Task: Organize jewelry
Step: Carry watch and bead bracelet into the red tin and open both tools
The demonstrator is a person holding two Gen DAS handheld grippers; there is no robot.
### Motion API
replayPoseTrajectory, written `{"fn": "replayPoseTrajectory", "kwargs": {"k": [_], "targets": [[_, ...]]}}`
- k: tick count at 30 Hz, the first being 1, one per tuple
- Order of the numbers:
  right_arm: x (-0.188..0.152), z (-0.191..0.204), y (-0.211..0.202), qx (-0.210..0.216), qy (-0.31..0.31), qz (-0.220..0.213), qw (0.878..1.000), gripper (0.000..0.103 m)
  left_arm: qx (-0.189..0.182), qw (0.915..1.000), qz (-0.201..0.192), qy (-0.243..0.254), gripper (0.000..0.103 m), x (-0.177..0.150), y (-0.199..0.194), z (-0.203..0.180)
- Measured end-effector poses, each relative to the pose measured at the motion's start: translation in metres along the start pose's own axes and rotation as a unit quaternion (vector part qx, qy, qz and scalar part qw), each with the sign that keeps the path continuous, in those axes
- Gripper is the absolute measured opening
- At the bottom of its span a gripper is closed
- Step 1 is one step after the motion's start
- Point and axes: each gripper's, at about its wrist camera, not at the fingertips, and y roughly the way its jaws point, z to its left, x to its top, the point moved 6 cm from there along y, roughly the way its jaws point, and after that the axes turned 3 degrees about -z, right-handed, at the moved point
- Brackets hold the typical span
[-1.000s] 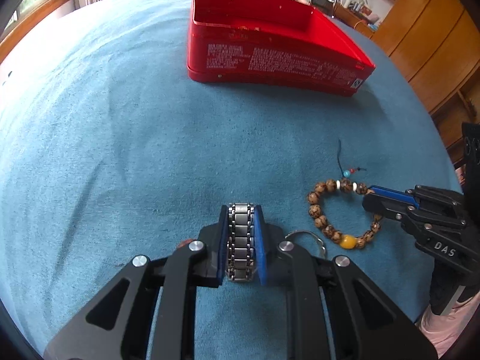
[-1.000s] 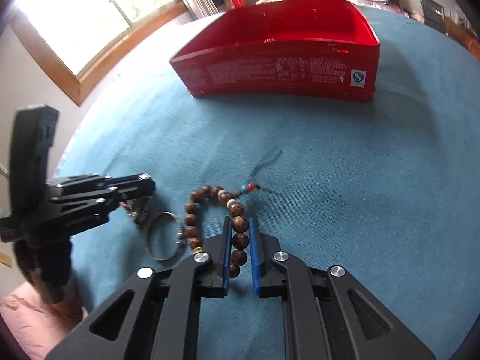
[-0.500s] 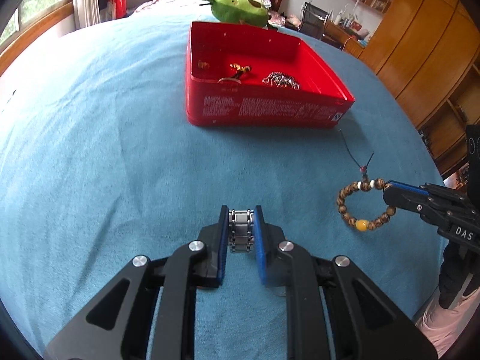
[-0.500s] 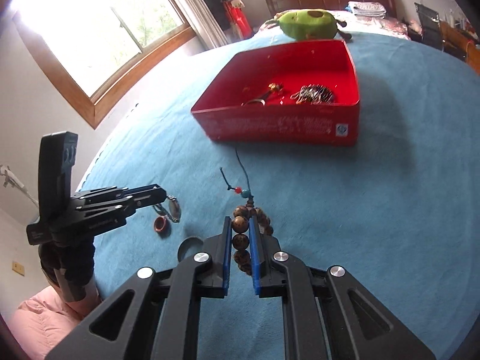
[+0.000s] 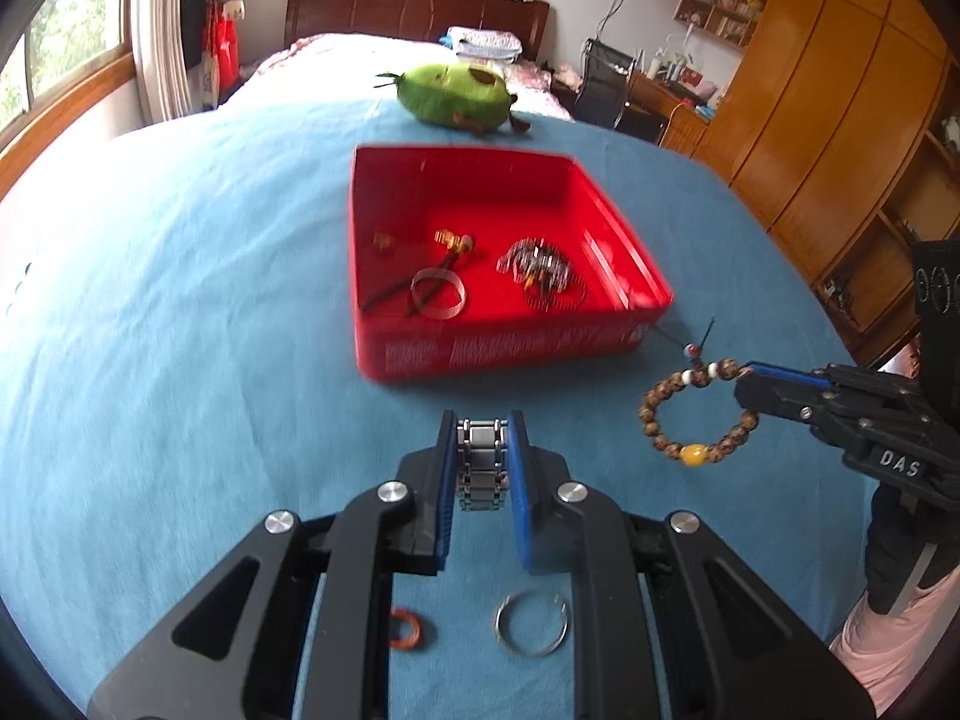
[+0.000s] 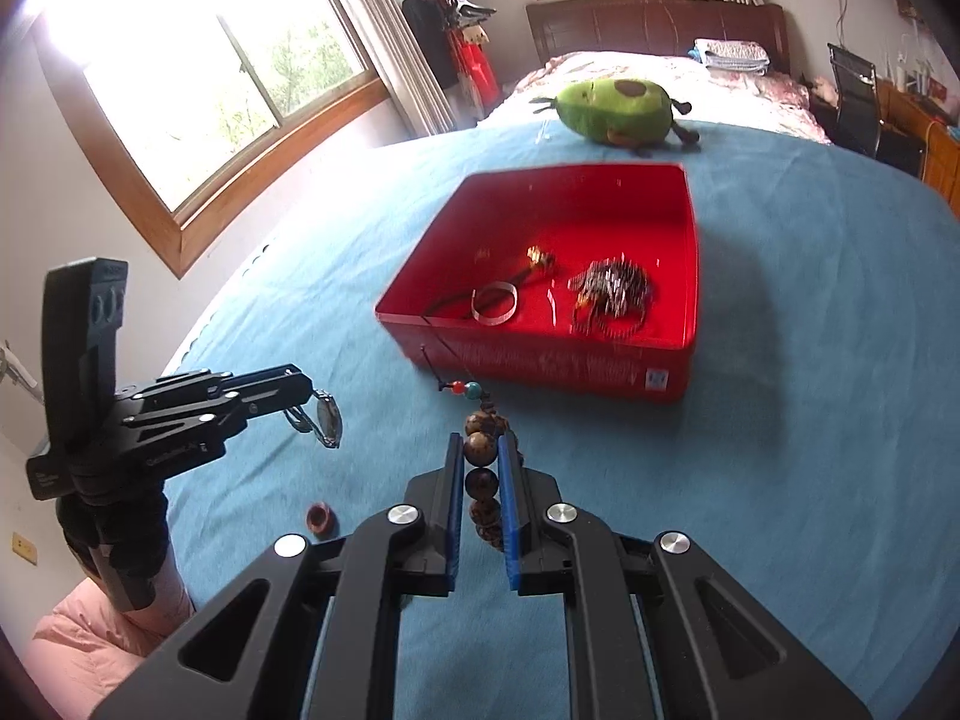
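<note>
Aloft, both fingers grip jewelry — metal bracelet (image 5: 480,468), bead bracelet (image 6: 482,483).

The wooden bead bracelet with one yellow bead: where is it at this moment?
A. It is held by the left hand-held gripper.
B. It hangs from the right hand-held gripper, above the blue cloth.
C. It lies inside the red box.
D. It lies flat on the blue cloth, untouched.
B: the wooden bead bracelet with one yellow bead hangs clamped in the right hand-held gripper, outside the red rectangular box.
</note>
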Motion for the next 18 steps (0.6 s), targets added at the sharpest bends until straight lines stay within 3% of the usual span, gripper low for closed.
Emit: {"fn": "replayPoseTrajectory", "kwargs": {"k": [11, 18], "targets": [[0.080, -0.017, 0.018, -0.035, 0.002, -0.016, 0.999, 0.011, 0.009, 0.9999, 0.003, -0.009, 0.014, 0.077, 0.041, 0.000], [0.111, -0.042, 0.069, -0.054, 0.017, -0.001, 0.998, 0.011, 0.005, 0.9995, 0.015, -0.027, 0.014, 0.102, 0.093, 0.012]]}}
